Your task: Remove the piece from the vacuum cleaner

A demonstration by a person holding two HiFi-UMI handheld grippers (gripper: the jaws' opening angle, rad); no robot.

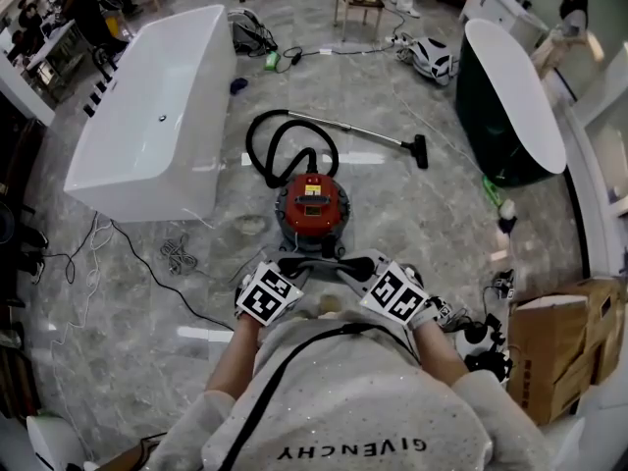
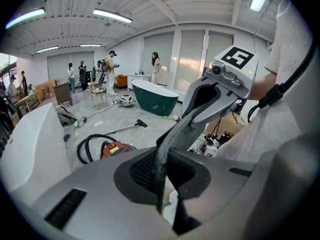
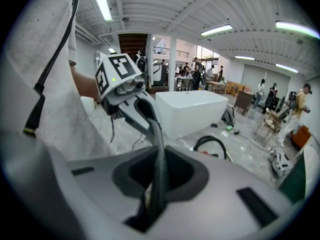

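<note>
The red canister vacuum cleaner (image 1: 312, 204) stands on the marble floor straight ahead, with its black hose (image 1: 280, 145) looped behind it. Its metal wand runs right to a black floor head (image 1: 420, 151). I hold both grippers close to my chest, above and short of the vacuum. The left gripper (image 1: 302, 266) and right gripper (image 1: 341, 266) point inward with their tips almost meeting. In the left gripper view the left gripper's (image 2: 161, 184) jaws lie together with nothing seen between them; the vacuum (image 2: 116, 149) shows beyond. The right gripper's (image 3: 159, 184) jaws look the same in its own view.
A white bathtub (image 1: 157, 116) stands at the left and a dark green one (image 1: 505, 106) at the right. A cardboard box (image 1: 564, 351) sits at the near right. Cables (image 1: 177, 255) lie on the floor at the left. Several people stand at the back of the hall.
</note>
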